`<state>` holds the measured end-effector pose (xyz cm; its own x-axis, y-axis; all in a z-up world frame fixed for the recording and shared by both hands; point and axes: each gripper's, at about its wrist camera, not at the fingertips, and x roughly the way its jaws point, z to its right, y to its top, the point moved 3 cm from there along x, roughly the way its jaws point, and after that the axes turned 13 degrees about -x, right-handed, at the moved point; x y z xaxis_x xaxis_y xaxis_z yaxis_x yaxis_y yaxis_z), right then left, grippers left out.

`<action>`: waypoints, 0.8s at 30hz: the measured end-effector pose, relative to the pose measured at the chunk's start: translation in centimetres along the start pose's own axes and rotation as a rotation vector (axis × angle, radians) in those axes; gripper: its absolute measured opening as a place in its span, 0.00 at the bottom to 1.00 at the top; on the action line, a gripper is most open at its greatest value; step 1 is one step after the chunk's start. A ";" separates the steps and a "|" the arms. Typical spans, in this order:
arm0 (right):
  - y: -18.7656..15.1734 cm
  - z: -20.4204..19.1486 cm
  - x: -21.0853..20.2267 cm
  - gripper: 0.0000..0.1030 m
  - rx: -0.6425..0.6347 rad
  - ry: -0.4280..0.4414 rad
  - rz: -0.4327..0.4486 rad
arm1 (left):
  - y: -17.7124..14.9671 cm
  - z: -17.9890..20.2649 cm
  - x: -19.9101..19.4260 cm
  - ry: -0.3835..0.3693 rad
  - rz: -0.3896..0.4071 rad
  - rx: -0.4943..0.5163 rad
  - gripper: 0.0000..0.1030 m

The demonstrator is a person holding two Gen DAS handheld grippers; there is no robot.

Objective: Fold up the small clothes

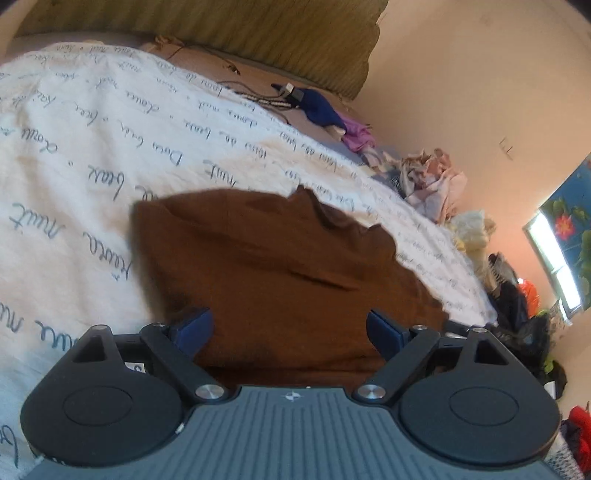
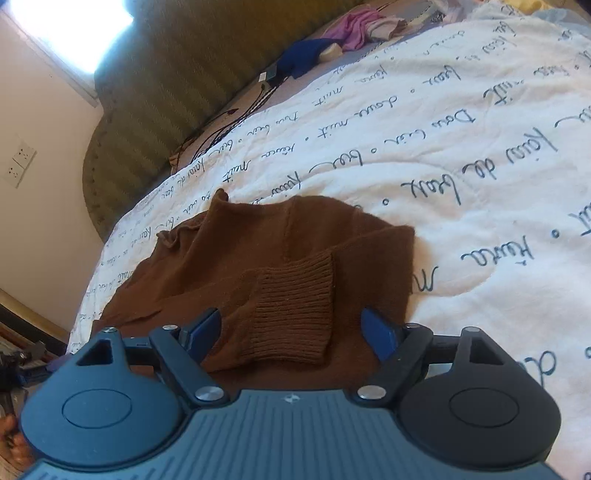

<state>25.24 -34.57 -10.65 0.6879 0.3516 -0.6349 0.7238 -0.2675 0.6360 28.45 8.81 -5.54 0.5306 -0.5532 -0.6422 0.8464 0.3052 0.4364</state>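
A small brown knit sweater (image 1: 273,258) lies on a white bedspread printed with blue handwriting (image 1: 74,155). My left gripper (image 1: 290,328) hovers open over the sweater's near part, its blue pads wide apart and clear of the cloth. In the right wrist view the same sweater (image 2: 258,251) shows a sleeve folded across the body, its ribbed cuff (image 2: 295,314) lying between the pads of my right gripper (image 2: 290,332). That gripper is open too, and its pads do not press on the cuff.
A green ribbed headboard (image 1: 258,33) runs along the far side of the bed. Cables, a blue garment (image 1: 317,107) and a pink one (image 1: 354,136) lie near it. A heap of mixed clothes (image 1: 432,181) sits at the bed's right edge. The wall has sockets (image 2: 18,162).
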 end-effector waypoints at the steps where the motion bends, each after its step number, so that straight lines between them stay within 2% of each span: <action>1: 0.0 -0.3 0.2 0.68 -0.018 -0.003 0.004 | -0.5 -0.4 1.1 0.038 -0.017 0.021 0.81; 2: 0.0 -0.6 0.5 0.34 -0.035 -0.018 -0.003 | -1.0 -1.0 2.2 0.081 -0.030 0.056 0.79; 3: -0.1 -0.8 0.8 0.09 -0.046 -0.043 -0.017 | -1.4 -1.5 2.7 0.104 -0.020 0.093 0.75; 5: 0.1 -1.5 0.6 0.09 -0.075 -0.073 -0.012 | -1.6 -1.4 2.5 0.136 -0.008 0.144 0.71; 6: 0.2 -2.0 0.2 0.08 -0.103 -0.087 -0.006 | -1.5 -1.6 2.3 0.151 -0.009 0.133 0.66; 8: 0.3 -3.0 -1.0 0.08 -0.154 -0.099 0.018 | -1.4 -1.7 1.5 0.154 -0.021 0.133 0.65; 10: 0.4 -3.3 -2.3 0.08 -0.181 -0.126 0.044 | -1.3 -2.0 1.3 0.168 -0.024 0.142 0.58; 12: -0.1 -2.6 -1.8 0.08 -0.225 -0.213 0.004 | -1.3 -2.3 0.9 0.154 -0.023 0.129 0.57; 13: -0.5 -1.7 -0.7 0.09 -0.208 -0.247 -0.058 | -1.2 -2.4 0.7 0.146 -0.022 0.118 0.57; 14: -0.8 -0.8 -0.2 0.09 -0.174 -0.225 -0.066 | -1.1 -2.5 0.5 0.143 -0.023 0.102 0.57; 15: -0.6 -0.4 -1.0 0.14 -0.138 -0.222 -0.035 | -1.0 -2.4 0.1 0.142 -0.020 0.078 0.58; 16: -0.3 -0.5 -1.8 0.20 -0.113 -0.244 -0.023 | -1.0 -2.2 -0.7 0.137 -0.011 0.056 0.62; 17: -0.1 -1.2 -2.8 0.33 -0.129 -0.251 0.007 | -1.1 -1.7 -1.7 0.123 0.005 0.044 0.70; 18: -0.1 -2.3 -3.9 0.44 -0.170 -0.243 0.049 | -1.4 -1.1 -2.7 0.117 0.031 0.044 0.90; 19: -0.2 -3.4 -4.8 0.46 -0.198 -0.216 0.091 | -1.7 -0.5 -3.6 0.108 0.058 0.048 0.99; 21: -0.7 -5.6 -4.9 0.46 -0.224 -0.119 0.105 | -2.6 0.9 -4.0 0.050 0.062 0.054 0.99; 24: -3.2 -9.2 -2.5 0.46 -0.299 -0.085 0.027 | -5.2 2.2 -2.1 0.052 0.008 0.053 0.98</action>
<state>20.73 -26.30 -7.06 0.7180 0.2684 -0.6422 0.6657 0.0045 0.7462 22.82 6.67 -5.01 0.5401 -0.5096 -0.6698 0.8393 0.2670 0.4736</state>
